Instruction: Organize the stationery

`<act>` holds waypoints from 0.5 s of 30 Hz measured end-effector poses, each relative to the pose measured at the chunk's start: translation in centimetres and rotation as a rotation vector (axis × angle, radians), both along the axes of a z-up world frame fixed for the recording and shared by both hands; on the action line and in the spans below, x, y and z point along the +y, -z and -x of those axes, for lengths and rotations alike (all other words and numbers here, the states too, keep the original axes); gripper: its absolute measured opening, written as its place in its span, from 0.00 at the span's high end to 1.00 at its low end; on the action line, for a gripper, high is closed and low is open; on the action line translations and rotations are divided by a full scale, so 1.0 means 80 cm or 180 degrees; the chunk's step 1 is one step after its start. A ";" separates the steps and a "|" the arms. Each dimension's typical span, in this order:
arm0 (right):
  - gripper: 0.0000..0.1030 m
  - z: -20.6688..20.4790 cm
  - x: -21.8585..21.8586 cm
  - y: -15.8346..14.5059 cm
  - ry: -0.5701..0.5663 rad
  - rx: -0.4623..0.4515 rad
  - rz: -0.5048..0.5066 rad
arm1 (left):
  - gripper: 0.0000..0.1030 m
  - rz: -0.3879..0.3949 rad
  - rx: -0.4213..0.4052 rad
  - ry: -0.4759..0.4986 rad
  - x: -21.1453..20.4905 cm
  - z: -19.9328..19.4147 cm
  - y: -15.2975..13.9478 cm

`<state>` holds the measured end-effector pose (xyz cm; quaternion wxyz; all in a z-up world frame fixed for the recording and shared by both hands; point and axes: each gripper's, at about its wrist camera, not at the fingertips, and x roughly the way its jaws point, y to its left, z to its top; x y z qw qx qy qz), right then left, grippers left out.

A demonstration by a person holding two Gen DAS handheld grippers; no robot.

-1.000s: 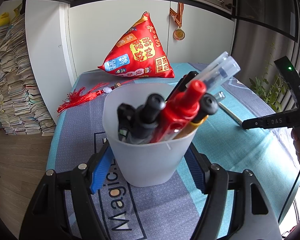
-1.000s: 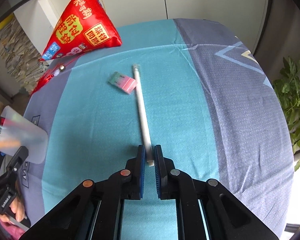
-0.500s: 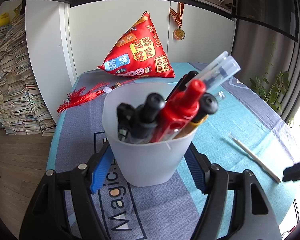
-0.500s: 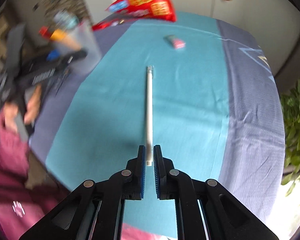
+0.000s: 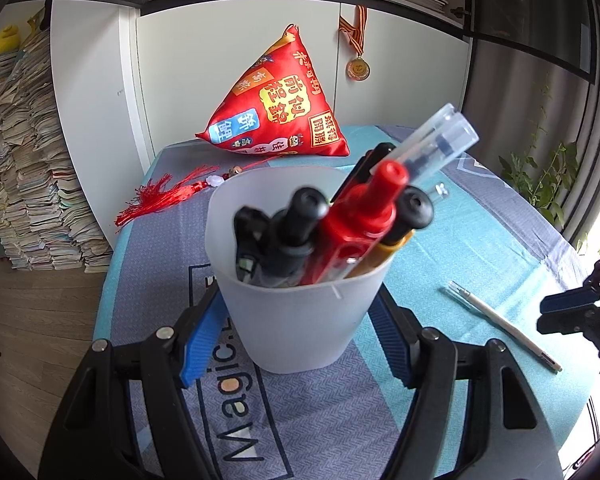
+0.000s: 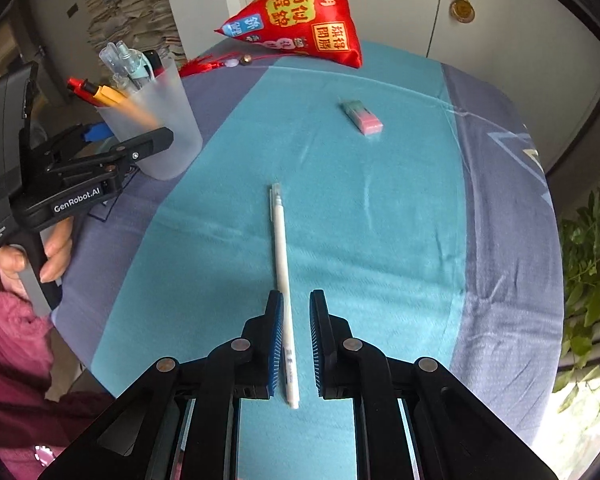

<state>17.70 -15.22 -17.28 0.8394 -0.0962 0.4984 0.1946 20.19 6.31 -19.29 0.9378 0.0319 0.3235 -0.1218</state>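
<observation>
While the frosted plastic cup [image 5: 300, 320] is clamped between the blue pads of the left gripper [image 5: 296, 332], it is kept upright on the grey-blue part of the tablecloth [image 5: 480, 248], and several pens are seen standing in it: a red pen [image 5: 364, 216], black-capped pens [image 5: 296, 220], a yellow-barrelled pen [image 5: 396, 240] and two clear-capped pens [image 5: 440, 140] leaning toward the far right. In the right wrist view the same cup [image 6: 160, 120] is shown at the left edge of the table, gripped by the left gripper [image 6: 140, 140], whose handle is held by a hand [image 6: 40, 256] above a pink sleeve [image 6: 8, 320]. The white pen [image 6: 282, 264] is laid flat on the turquoise band of the cloth, its capped end pointing away toward the far side and its rear end lying between the two fingers of the right gripper [image 6: 292, 320]. The jaws of that gripper are opening: a narrow gap is seen on either side of the barrel, closer on the left pad, and the pen is not pressed. From the left wrist view the same white pen [image 5: 504, 324] is seen lying to the right of the cup, well apart from it, with the tips of the right gripper [image 5: 568, 312] just beside its near end. A pink-and-green eraser [image 6: 362, 118] is left farther back on the turquoise band, and a red triangular cushion [image 5: 276, 108] with a red tassel [image 5: 160, 196] is set at the far edge, below a medal [image 5: 358, 68] hung on the white cabinet [image 5: 204, 64].
</observation>
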 end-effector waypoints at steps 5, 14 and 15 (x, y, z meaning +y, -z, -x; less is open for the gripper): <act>0.89 -0.024 0.031 0.001 -0.0113 -0.0054 0.0147 | 0.32 0.0000 0.0001 0.0000 0.000 0.000 0.000; 0.89 -0.066 0.067 0.008 -0.0223 -0.0034 0.0309 | 0.32 -0.0004 0.0000 0.0000 0.000 0.000 0.000; 0.89 -0.069 0.070 0.009 -0.0226 -0.0034 0.0334 | 0.32 -0.0003 -0.0001 0.0000 0.000 0.000 0.000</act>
